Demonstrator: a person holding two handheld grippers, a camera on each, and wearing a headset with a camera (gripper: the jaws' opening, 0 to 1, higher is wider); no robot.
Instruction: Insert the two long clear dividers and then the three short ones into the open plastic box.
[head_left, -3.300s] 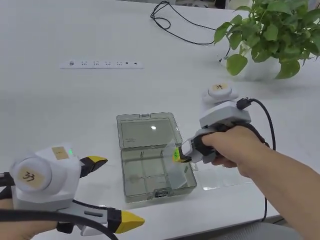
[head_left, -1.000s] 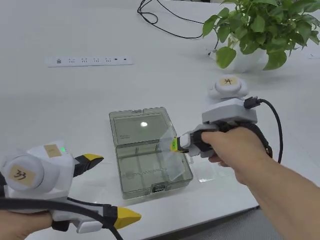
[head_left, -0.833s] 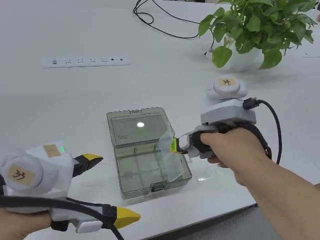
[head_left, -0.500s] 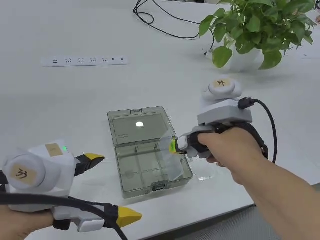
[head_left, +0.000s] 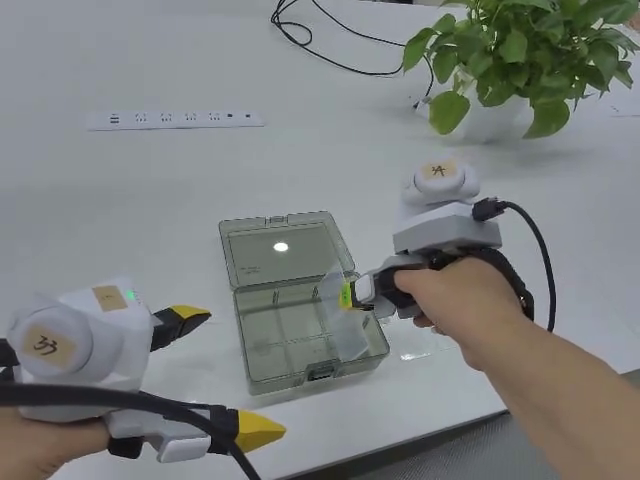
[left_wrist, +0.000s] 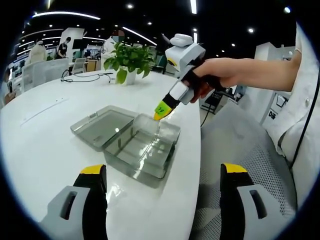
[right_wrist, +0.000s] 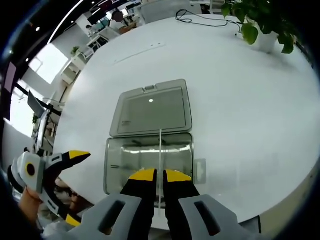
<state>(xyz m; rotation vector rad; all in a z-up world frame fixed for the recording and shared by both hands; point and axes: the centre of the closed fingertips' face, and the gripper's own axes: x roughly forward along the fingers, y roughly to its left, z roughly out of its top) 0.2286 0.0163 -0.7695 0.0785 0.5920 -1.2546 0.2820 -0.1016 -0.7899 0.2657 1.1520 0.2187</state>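
The open clear plastic box (head_left: 262, 340) lies near the table's front edge, with its lid (head_left: 285, 248) folded back flat. My right gripper (head_left: 349, 295) is shut on a clear divider (head_left: 345, 325), which stands on edge over the right part of the base. Its lower edge reaches down into the box. In the right gripper view the divider (right_wrist: 160, 150) is a thin line across the base (right_wrist: 125, 162), running from the right gripper (right_wrist: 161, 176). My left gripper (head_left: 226, 374) is open at the lower left, apart from the box (left_wrist: 127, 145), with nothing between its jaws.
A small clear piece (head_left: 417, 352) lies on the table right of the box. Behind the right hand sits a white round puck (head_left: 440, 180). Further back are a power strip (head_left: 175, 119), a black cable (head_left: 335, 55) and a potted plant (head_left: 530, 50).
The right gripper has kept its hold on the divider and stayed over the box's right side, barely shifting. The left gripper has stayed open in place. The head view has drifted a little.
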